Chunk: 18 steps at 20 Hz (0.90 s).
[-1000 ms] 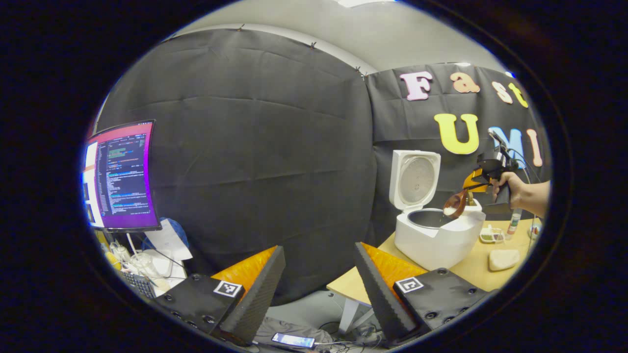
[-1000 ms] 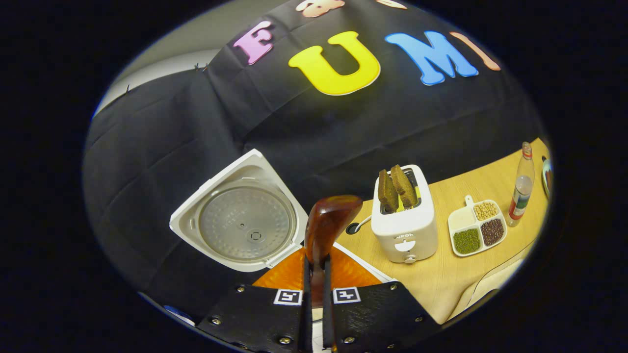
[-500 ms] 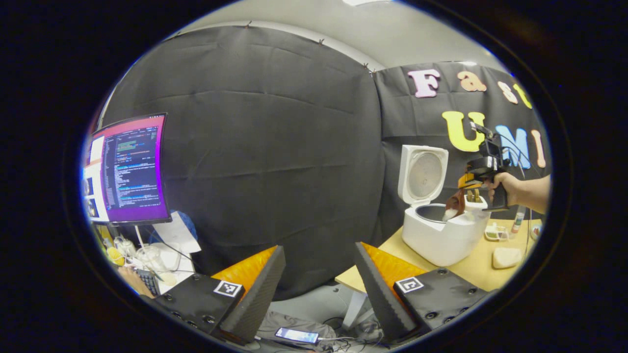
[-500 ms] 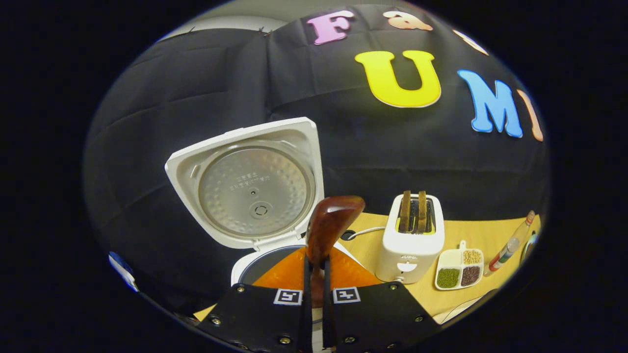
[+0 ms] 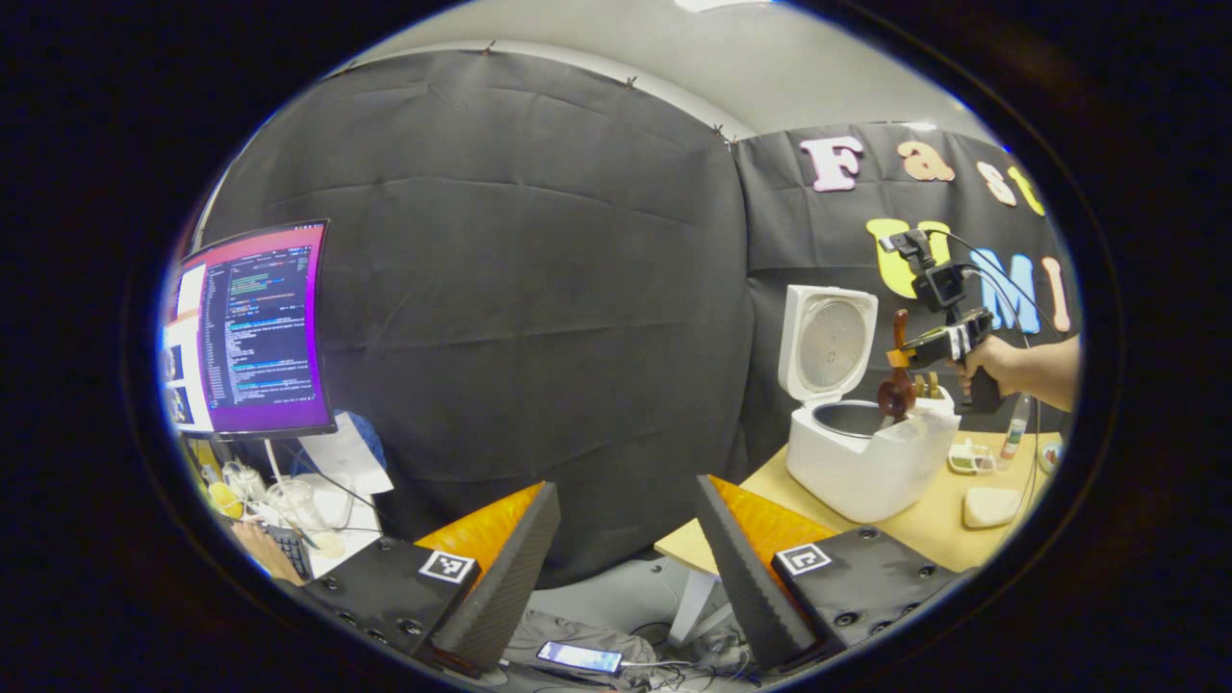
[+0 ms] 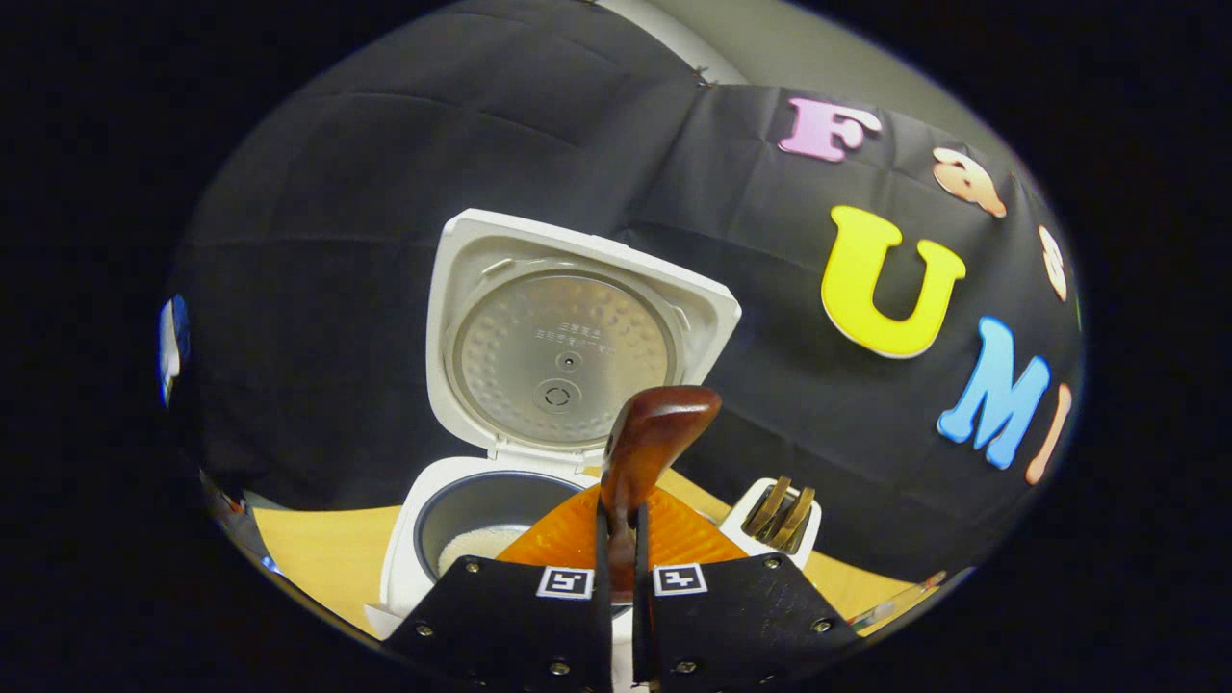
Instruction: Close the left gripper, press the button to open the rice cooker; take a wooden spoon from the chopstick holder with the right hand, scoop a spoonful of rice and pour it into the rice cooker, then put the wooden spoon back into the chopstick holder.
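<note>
Pinching wooden spoon [image 6: 647, 445], right tongs [image 6: 621, 539] above open rice cooker [image 6: 481, 510]; left tongs [image 5: 626, 568] spread.

The right gripper [image 6: 616, 539] was held level above the rice cooker [image 5: 861, 462], its jaws clamped on the wooden spoon [image 6: 647, 443]. The left gripper [image 5: 626, 568] was held well away from the cooker, jaws parted.

Far right, a hand [image 5: 996, 361] holds the right gripper [image 5: 905, 358] gripping a wooden spoon [image 5: 897, 385] over the open rice cooker [image 5: 861, 448]; left gripper [image 5: 626, 568] spread wide.
</note>
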Available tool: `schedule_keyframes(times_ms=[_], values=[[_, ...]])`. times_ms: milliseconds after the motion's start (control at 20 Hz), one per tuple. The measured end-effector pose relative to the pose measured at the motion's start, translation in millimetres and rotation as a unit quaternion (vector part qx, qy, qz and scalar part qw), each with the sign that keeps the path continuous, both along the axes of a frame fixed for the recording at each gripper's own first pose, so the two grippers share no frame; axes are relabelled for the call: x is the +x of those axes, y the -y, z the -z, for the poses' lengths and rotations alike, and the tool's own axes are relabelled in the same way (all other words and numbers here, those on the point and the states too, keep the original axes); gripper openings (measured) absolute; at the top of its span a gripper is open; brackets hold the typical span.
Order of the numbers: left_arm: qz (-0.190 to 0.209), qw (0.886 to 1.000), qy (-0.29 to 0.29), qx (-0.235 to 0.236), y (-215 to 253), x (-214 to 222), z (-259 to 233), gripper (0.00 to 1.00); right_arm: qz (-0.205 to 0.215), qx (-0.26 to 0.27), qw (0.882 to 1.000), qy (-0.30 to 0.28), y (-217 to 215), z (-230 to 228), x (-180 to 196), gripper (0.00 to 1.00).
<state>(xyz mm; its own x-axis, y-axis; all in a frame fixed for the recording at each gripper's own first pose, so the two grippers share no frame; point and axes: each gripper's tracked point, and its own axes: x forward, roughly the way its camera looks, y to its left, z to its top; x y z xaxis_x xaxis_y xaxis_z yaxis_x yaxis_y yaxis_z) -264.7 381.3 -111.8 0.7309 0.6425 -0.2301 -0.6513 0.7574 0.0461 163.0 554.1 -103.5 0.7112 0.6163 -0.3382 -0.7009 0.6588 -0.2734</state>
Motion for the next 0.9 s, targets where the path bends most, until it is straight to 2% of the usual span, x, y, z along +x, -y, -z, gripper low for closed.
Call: schedule_keyframes(times_ms=[50, 150, 250, 350, 500, 600, 700, 800, 900], values=[[0.002, 1.0, 0.0, 0.001, 1, 1, -2, 0.98, -0.006, -0.009, 1.0, 0.016, 0, -2, -1, 0.08], [0.006, 1.0, 0.001, 0.003, 3, 5, -1, 0.98, -0.012, -0.011, 1.0, 0.014, -1, 3, -5, 0.08], [0.01, 1.0, 0.003, 0.002, 5, 8, -4, 0.98, -0.003, 0.009, 1.0, -0.023, 2, 7, -7, 0.08], [0.013, 1.0, 0.008, 0.007, 5, 14, -7, 0.98, 0.015, 0.062, 0.994, -0.083, 3, 3, -10, 0.08], [0.019, 1.0, 0.017, 0.008, 6, 22, -13, 0.98, 0.039, 0.138, 0.975, -0.171, 6, -7, -12, 0.08], [0.025, 0.999, 0.024, 0.012, 6, 28, -19, 0.98, 0.05, 0.187, 0.957, -0.217, 11, -13, -9, 0.08], [0.029, 0.999, 0.026, 0.02, 3, 33, -27, 1.0, 0.064, 0.235, 0.936, -0.253, 21, -22, -10, 0.08], [0.036, 0.999, 0.03, 0.018, 3, 44, -32, 0.98, 0.079, 0.272, 0.918, -0.278, 37, -32, -12, 0.08], [0.046, 0.998, 0.039, 0.017, 6, 56, -39, 0.98, 0.088, 0.294, 0.906, -0.292, 50, -36, -13, 0.08]])
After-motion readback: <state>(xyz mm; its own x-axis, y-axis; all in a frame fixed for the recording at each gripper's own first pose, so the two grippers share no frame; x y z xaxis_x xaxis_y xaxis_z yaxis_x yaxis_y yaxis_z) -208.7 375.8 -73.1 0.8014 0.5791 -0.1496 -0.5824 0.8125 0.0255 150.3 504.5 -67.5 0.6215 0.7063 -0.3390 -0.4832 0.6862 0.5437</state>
